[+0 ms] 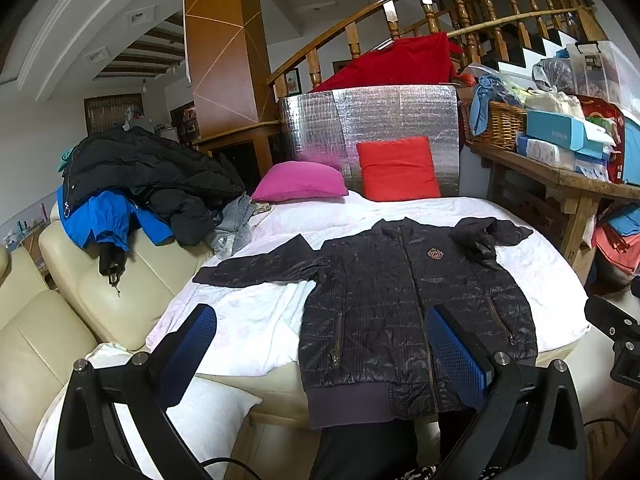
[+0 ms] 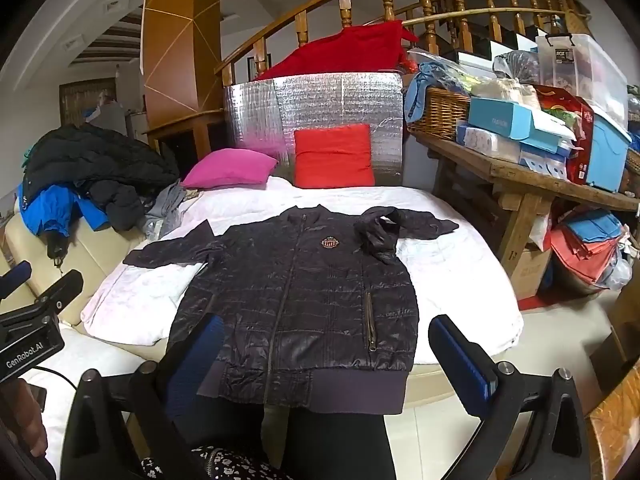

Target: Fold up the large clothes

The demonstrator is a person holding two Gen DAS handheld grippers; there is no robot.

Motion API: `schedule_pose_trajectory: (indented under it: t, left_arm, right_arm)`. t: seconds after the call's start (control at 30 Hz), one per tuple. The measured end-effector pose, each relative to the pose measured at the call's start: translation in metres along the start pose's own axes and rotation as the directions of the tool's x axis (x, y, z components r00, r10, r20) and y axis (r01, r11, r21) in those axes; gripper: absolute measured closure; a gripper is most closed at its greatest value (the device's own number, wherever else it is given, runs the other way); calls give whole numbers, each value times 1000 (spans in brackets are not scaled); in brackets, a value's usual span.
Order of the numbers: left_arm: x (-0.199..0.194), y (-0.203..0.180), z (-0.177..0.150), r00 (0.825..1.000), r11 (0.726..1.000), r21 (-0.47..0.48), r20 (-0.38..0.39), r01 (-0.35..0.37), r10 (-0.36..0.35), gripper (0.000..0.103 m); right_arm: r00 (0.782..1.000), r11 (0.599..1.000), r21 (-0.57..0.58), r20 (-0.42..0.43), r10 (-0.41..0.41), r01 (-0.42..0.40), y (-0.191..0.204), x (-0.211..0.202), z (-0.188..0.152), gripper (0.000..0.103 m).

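A dark quilted zip jacket (image 1: pixel 400 300) lies face up on a white sheet (image 1: pixel 248 320), hem toward me, also in the right wrist view (image 2: pixel 304 300). Its left sleeve (image 1: pixel 256 268) stretches out flat; its right sleeve (image 1: pixel 486 240) is crumpled back near the shoulder. My left gripper (image 1: pixel 320 344) is open and empty, held above the hem's near edge. My right gripper (image 2: pixel 326 352) is open and empty, held above the hem. Neither touches the jacket.
A pile of black and blue coats (image 1: pixel 132 184) sits on the cream sofa (image 1: pixel 80 312) at left. Pink (image 1: pixel 300 188) and red (image 1: pixel 396 170) cushions lie at the back. A cluttered wooden bench (image 2: pixel 520 176) stands at right. My legs show below the hem.
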State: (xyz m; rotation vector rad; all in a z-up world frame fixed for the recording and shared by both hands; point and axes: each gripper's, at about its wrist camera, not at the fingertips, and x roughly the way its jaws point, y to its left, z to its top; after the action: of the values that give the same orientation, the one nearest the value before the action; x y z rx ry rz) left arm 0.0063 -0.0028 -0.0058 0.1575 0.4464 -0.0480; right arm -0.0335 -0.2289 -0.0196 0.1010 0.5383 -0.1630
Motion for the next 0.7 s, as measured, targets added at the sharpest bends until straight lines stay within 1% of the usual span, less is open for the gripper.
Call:
schedule_pose_trajectory:
  t: [0.7]
  left_arm:
    - [3,-1,-1,1000,1000,10,0,1,-1,0]
  right_arm:
    - [1000,1000,0,-4,8,-8,1,2,2,0]
